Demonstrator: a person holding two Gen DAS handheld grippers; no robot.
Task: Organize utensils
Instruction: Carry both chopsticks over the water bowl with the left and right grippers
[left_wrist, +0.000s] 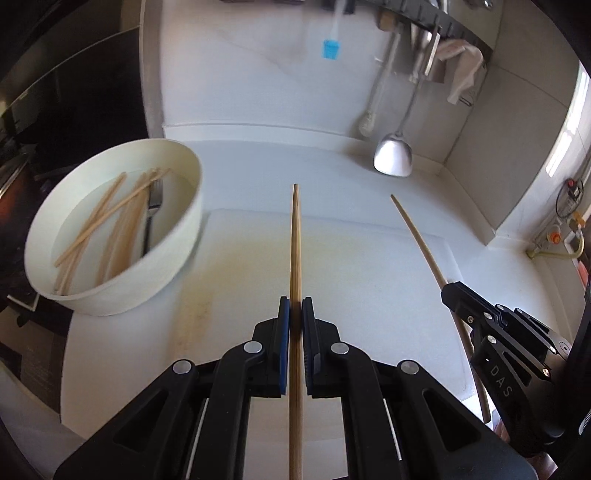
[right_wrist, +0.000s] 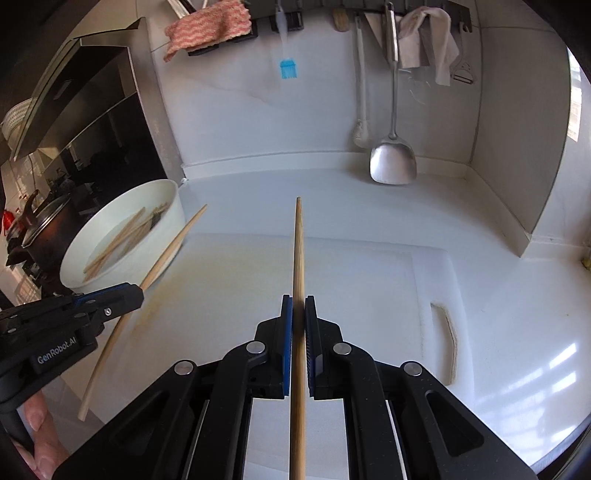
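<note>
My left gripper (left_wrist: 295, 306) is shut on a wooden chopstick (left_wrist: 296, 240) that points forward over the white cutting board (left_wrist: 229, 258). My right gripper (right_wrist: 298, 304) is shut on a second wooden chopstick (right_wrist: 298, 251), also held above the board. Each gripper shows in the other's view: the right gripper (left_wrist: 448, 291) with its chopstick (left_wrist: 417, 236) at the right edge, the left gripper (right_wrist: 138, 293) with its chopstick (right_wrist: 173, 243) at the left edge. A white bowl (left_wrist: 177, 266) at the left holds several chopsticks (left_wrist: 110, 218) and a fork (left_wrist: 153, 206) in water.
A metal spatula (right_wrist: 393, 162), a white brush (right_wrist: 360, 133), a blue silicone brush (right_wrist: 287, 68) and cloths (right_wrist: 207, 26) hang on the wall rack behind. A dark pot (right_wrist: 44, 225) and black stove hood (right_wrist: 85, 96) stand at the left. The board has a handle slot (right_wrist: 448, 336).
</note>
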